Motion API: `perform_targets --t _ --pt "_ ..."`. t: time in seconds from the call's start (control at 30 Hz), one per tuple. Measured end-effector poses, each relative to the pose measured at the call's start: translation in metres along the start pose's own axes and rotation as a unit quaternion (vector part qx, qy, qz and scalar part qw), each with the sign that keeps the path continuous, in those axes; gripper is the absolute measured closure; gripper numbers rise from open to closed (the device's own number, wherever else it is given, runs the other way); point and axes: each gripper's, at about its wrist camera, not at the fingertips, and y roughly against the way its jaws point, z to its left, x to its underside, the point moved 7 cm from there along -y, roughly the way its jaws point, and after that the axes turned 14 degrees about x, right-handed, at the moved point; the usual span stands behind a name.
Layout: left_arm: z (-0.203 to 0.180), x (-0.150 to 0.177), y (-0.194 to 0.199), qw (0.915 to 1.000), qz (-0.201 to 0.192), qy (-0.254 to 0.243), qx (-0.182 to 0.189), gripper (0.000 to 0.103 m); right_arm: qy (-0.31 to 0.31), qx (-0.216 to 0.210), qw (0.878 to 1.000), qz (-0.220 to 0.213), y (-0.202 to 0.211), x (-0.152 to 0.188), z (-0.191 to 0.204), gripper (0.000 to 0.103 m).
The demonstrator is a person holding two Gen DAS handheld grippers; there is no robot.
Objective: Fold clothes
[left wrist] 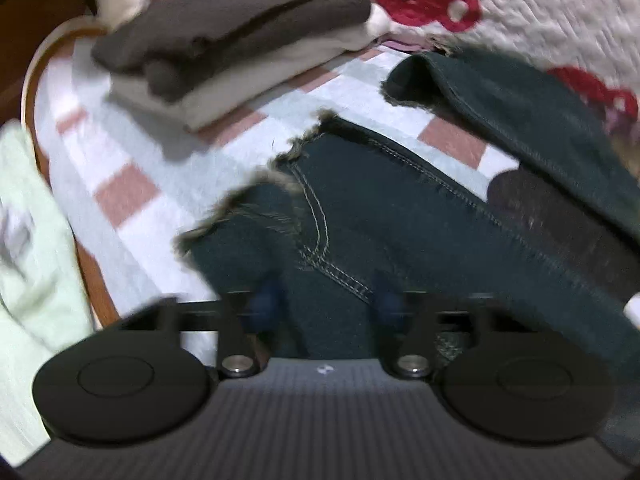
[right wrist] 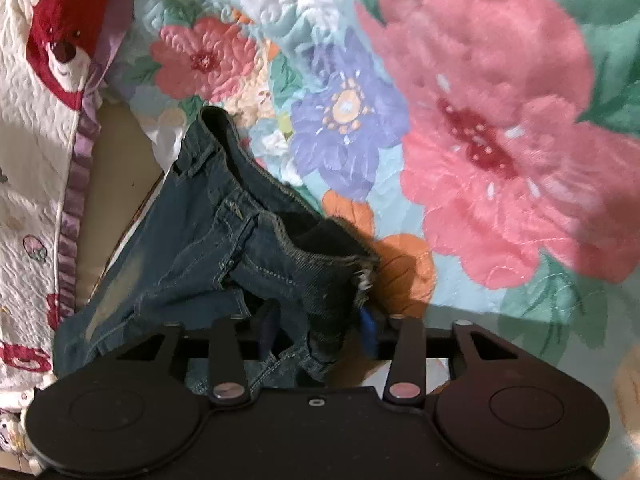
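Dark blue jeans [left wrist: 400, 208] with frayed hems stretch across the checked sheet in the left wrist view, one leg angled off to the right. My left gripper [left wrist: 326, 304] is shut on the denim near a seam, with its blue fingertips [left wrist: 264, 304] pressed into the cloth. In the right wrist view the waistband end of the jeans [right wrist: 208, 240] hangs bunched above a floral quilt. My right gripper [right wrist: 318, 328] is shut on that bunched denim. Cloth hides most of its blue pads [right wrist: 368, 328].
A folded stack sits at the back left, a dark grey garment [left wrist: 224, 28] on a white one [left wrist: 256, 80]. Pale green cloth [left wrist: 28, 240] hangs past the wooden bed edge [left wrist: 96, 280]. A white quilt with red prints [left wrist: 540, 12] and a floral quilt [right wrist: 480, 120] lie beyond.
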Motion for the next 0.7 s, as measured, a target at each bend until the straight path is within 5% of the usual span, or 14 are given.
perform_targets --t 0.13,0.17,0.2,0.3,0.33,0.47,0.6,0.7 --pt "-0.014 -0.018 0.019 0.9984 -0.029 -0.049 0.002 0.100 -0.008 0.013 1.000 0.013 -0.030 0.001 0.001 0.046" --pt "-0.018 -0.026 0.027 0.9976 -0.040 -0.056 0.005 0.100 -0.005 -0.003 1.000 0.005 -0.028 -0.001 0.006 0.082" --pt "-0.022 -0.034 0.034 0.9969 -0.048 -0.061 0.008 0.100 -0.001 -0.026 1.000 -0.006 -0.024 -0.004 0.011 0.089" --pt "-0.027 -0.072 0.082 0.9925 -0.092 -0.053 0.061 0.100 -0.017 -0.156 0.986 -0.059 0.023 -0.024 0.029 0.091" --pt "-0.024 -0.077 0.100 0.9907 -0.107 -0.050 0.067 0.100 -0.020 -0.159 0.985 -0.058 0.029 -0.024 0.028 0.091" --pt "0.018 -0.062 0.146 0.9884 -0.137 0.010 0.066 0.100 -0.019 -0.113 0.993 -0.030 0.031 -0.014 0.017 0.092" --pt "0.079 0.007 0.111 0.9839 -0.039 0.160 0.069 0.100 -0.019 -0.067 0.998 -0.003 0.033 -0.003 0.006 0.091" --pt "0.093 0.036 0.110 0.9845 -0.027 0.164 0.054 0.100 -0.017 -0.051 0.999 0.006 0.032 -0.001 0.005 0.091"
